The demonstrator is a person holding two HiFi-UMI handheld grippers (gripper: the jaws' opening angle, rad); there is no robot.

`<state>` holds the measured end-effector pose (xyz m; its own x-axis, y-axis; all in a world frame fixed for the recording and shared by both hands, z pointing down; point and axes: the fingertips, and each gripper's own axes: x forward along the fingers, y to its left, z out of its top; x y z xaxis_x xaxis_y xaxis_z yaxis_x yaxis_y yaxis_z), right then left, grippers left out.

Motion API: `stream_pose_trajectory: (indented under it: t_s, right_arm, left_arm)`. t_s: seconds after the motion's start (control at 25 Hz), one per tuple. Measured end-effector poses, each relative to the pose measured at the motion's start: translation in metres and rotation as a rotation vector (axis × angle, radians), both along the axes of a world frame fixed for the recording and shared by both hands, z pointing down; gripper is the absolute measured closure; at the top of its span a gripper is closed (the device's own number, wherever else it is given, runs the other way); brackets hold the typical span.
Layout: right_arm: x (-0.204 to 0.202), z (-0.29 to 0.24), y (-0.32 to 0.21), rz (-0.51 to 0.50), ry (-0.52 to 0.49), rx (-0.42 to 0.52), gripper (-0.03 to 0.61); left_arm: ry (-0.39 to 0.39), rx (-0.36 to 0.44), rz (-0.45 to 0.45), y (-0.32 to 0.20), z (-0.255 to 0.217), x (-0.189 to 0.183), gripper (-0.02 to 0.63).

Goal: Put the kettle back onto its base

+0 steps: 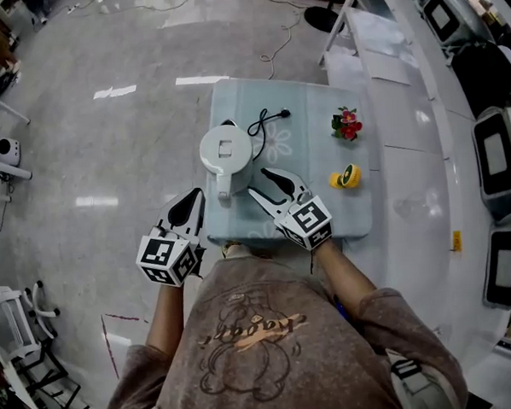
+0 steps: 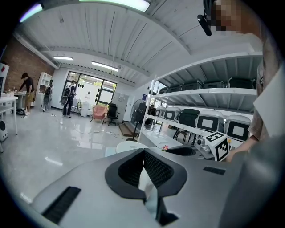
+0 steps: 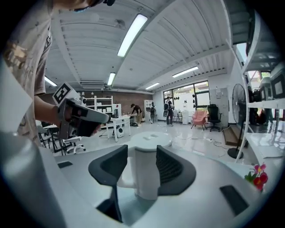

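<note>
**A:** Where is the kettle, and is it held by anything?

**B:** The white kettle (image 1: 225, 151) stands upright near the middle of the table (image 1: 324, 217), with its handle turned toward the person. Nothing grips it. The jaws of the right gripper (image 1: 260, 182) are spread wide. In the right gripper view the handle is framed between them, but it lies beyond the tips and is not touched. The left gripper (image 1: 195, 198) is held off the table's near-left edge, its jaws pressed together on nothing.

**A:** Can the base be made out?

**B:** Not directly, because it is hidden under the kettle body. A black power cord (image 1: 258, 129) comes out beside the kettle and ends in a plug lying loose on the table. From that, the kettle is judged to be seated on its base already.

**A:** Which step is in hand, then?

**B:** The placing is judged done and the kettle let go. Next, the right gripper should be drawn back clear of the handle without nudging it. A check that the kettle sits level is also advised. The red flower (image 1: 347, 124) and the yellow tape roll (image 1: 348, 176) lie well apart and are not concerned.
</note>
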<state>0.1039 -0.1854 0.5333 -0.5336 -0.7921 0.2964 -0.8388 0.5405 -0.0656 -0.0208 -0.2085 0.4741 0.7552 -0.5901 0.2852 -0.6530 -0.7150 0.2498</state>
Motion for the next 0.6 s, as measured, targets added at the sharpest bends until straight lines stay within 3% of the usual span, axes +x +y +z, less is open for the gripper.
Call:
stream_pose_trajectory:
  t_s: [0.36, 0.6]
  right_arm:
    - [0.058, -0.044, -0.004, 0.176, -0.043, 0.029, 0.388]
    - [0.093, -0.061, 0.000, 0.287, -0.042, 0.064, 0.433]
  left_arm:
    - [0.041, 0.043, 0.015, -0.024, -0.022, 0.015, 0.592]
    - [0.032, 0.073, -0.018, -0.035, -0.026, 0.009, 0.592]
